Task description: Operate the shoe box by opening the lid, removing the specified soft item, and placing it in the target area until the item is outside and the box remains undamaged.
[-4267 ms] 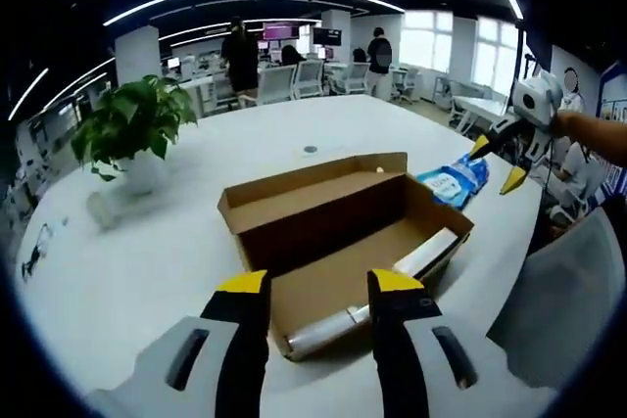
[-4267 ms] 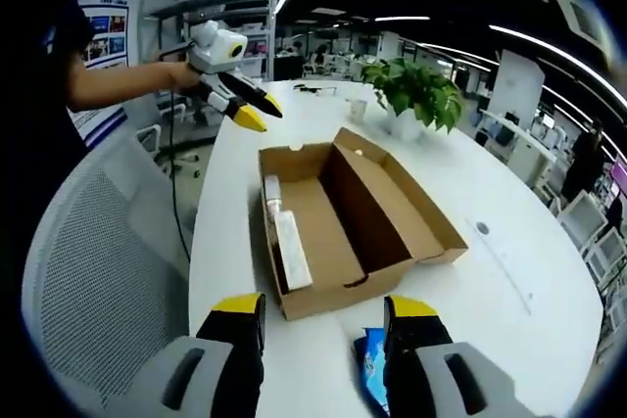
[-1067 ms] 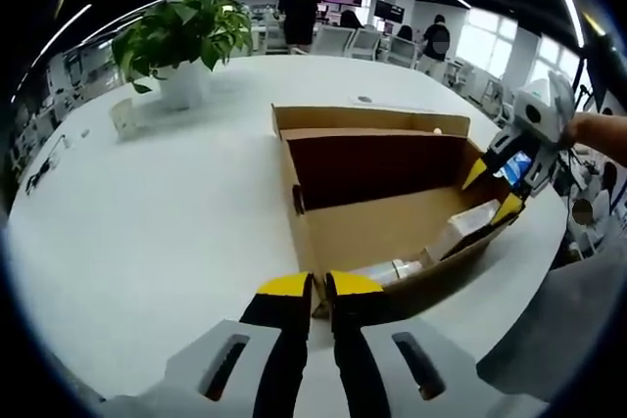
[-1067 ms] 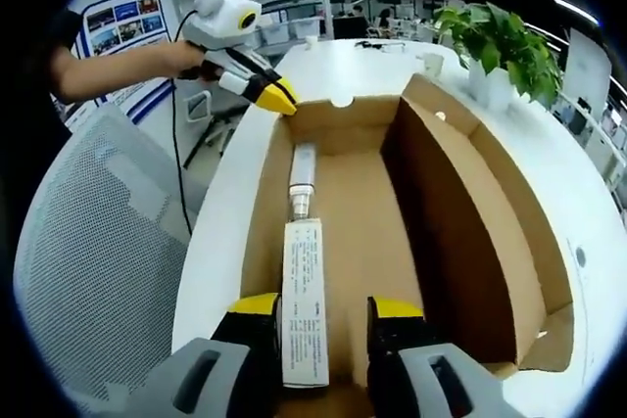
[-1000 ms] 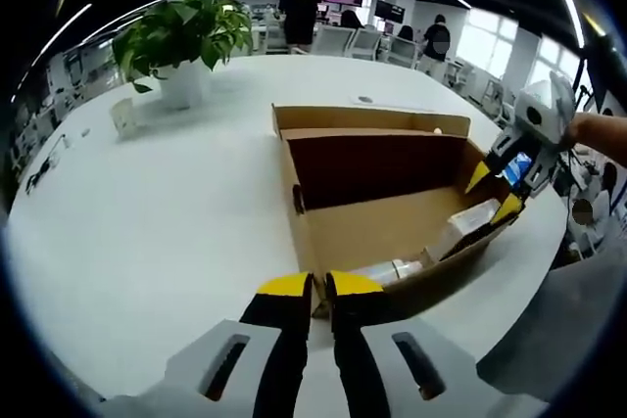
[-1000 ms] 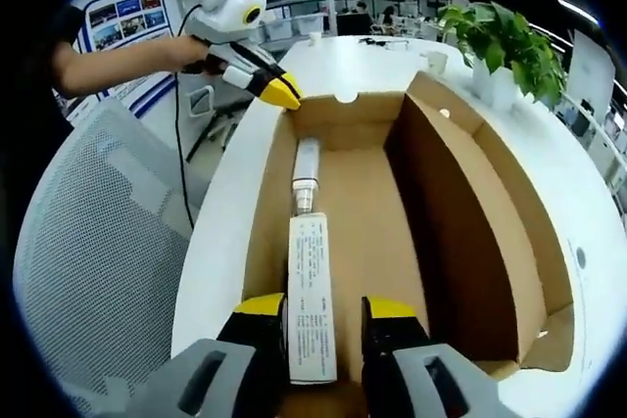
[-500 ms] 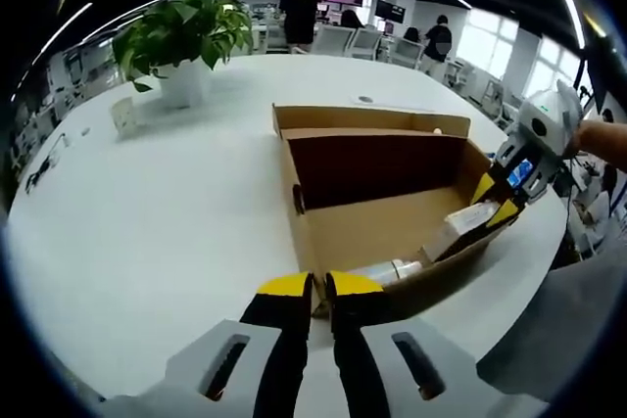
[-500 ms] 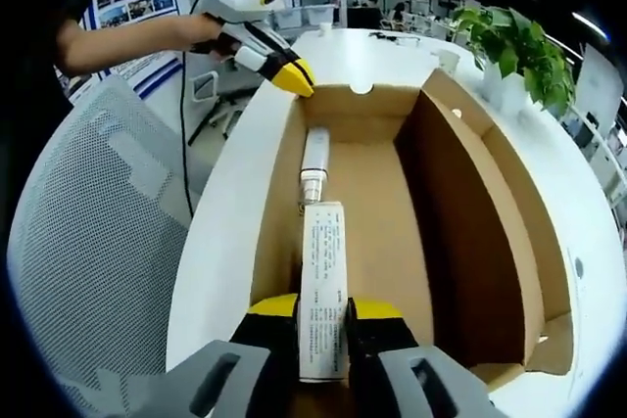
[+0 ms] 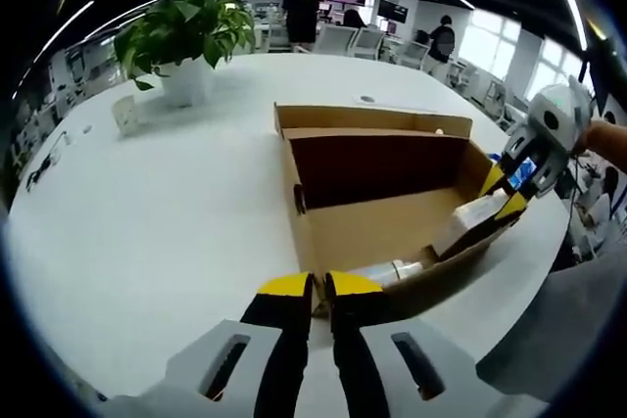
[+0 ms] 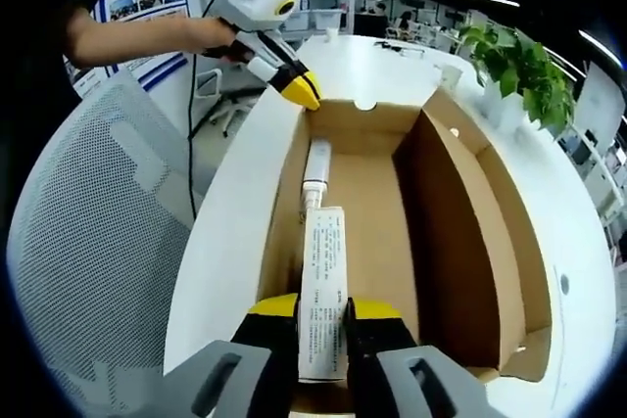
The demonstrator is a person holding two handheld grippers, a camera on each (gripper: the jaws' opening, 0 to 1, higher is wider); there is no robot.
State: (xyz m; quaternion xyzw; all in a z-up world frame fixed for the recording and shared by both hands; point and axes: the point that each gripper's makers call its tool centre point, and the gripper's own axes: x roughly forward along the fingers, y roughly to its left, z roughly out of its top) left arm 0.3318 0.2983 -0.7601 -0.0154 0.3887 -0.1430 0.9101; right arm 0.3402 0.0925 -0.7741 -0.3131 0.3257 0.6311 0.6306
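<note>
An open brown shoe box (image 9: 392, 227) lies on the white table (image 9: 147, 232), its lid (image 9: 372, 119) folded back on the far side. My left gripper (image 9: 312, 288) is shut on the box's near end wall; in the right gripper view the left gripper (image 10: 299, 92) pinches the far left corner. A white tube (image 10: 322, 286) with small print lies along the box floor, its cap (image 10: 316, 163) pointing away. My right gripper (image 10: 323, 312) is shut on the tube's flat end. In the left gripper view the right gripper (image 9: 502, 193) holds that end (image 9: 468, 222) slightly raised.
A potted plant (image 9: 181, 31) and a small white cup (image 9: 124, 116) stand at the table's far left. A grey mesh chair (image 10: 88, 271) sits by the table edge beside the box. People stand among desks in the background. A person's forearm (image 10: 137, 41) holds the left gripper.
My right gripper's jaws closed from either side of the tube onto its flat end and tipped it up a little. The left gripper stayed clamped on the box wall.
</note>
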